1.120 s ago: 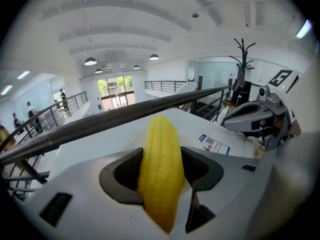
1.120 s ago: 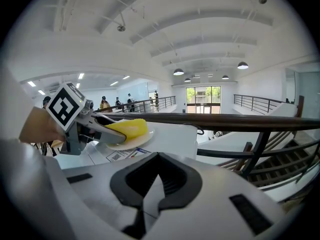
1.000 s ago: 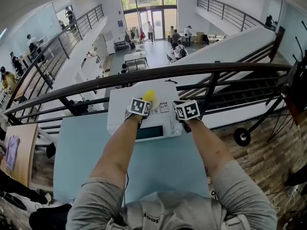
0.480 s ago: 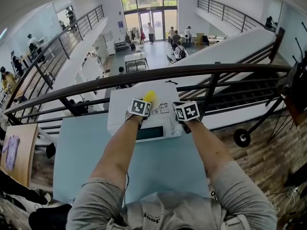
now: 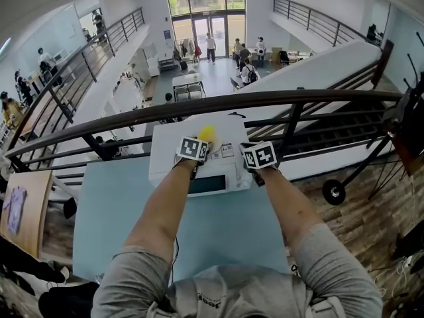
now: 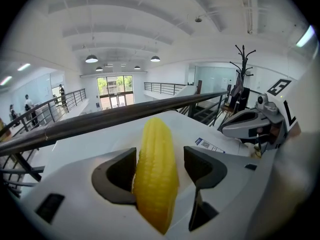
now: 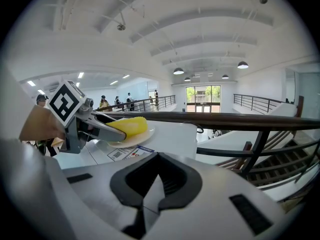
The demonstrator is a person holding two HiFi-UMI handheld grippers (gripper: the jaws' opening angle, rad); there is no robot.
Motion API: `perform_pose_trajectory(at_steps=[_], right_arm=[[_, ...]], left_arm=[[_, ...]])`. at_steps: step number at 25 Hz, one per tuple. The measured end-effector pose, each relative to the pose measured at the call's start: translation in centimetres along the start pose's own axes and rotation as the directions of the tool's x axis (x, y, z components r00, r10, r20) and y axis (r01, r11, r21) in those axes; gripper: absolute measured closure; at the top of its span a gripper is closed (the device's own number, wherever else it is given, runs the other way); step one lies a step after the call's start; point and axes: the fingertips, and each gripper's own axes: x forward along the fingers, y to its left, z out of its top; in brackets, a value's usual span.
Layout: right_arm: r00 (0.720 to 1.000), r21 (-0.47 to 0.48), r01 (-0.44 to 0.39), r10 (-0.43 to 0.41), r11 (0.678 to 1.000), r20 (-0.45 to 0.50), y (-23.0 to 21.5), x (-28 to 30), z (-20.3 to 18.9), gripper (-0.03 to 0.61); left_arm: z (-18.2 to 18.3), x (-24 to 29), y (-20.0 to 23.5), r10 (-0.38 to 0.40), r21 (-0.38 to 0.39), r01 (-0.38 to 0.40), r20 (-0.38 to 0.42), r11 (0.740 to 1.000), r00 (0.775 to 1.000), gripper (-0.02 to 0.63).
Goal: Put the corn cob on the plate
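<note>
Between the jaws of the left gripper (image 6: 160, 154), which have just been opening and now stand loose, the corn cob (image 6: 156, 184) lies on the white plate (image 7: 144, 133). The right gripper (image 7: 144, 204) is near it, closed tight with nothing inside.

White box (image 5: 165, 161) on blue table (image 5: 112, 211), by dark railing (image 5: 225, 98). Printed labels (image 6: 206, 144) on box top. Coat rack (image 6: 243, 64) at right. Stairs (image 5: 344, 134) beyond railing. People (image 5: 246, 68) on lower floor near glass doors (image 5: 205, 25). Ceiling lamps (image 6: 91, 59) lit.
</note>
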Motion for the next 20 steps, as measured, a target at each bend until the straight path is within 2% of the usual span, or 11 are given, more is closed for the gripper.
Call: perform_pose_trajectory(at_steps=[5, 14, 20], right_arm=[[1.000, -0.006, -0.001, 0.001, 1.000, 0.005, 0.2, -0.2, 0.3, 0.561], [1.000, -0.022, 0.002, -0.001, 1.000, 0.023, 0.9, -1.5, 1.4, 0.561], [0.999, -0.022, 0.014, -0.013, 1.000, 0.031, 1.2, -3.0, 1.6, 0.561]], left_arm=[[0.3, -0.9, 0.4, -0.006, -0.041, 0.007, 0.034, 0.999, 0.999, 0.284], [1.2, -4.2, 1.5, 0.003, -0.071, 0.005, 0.109, 0.997, 0.994, 0.281], [1.5, -7.1, 0.7, -0.033, -0.077, 0.046, 0.159, 0.996, 0.987, 0.281]])
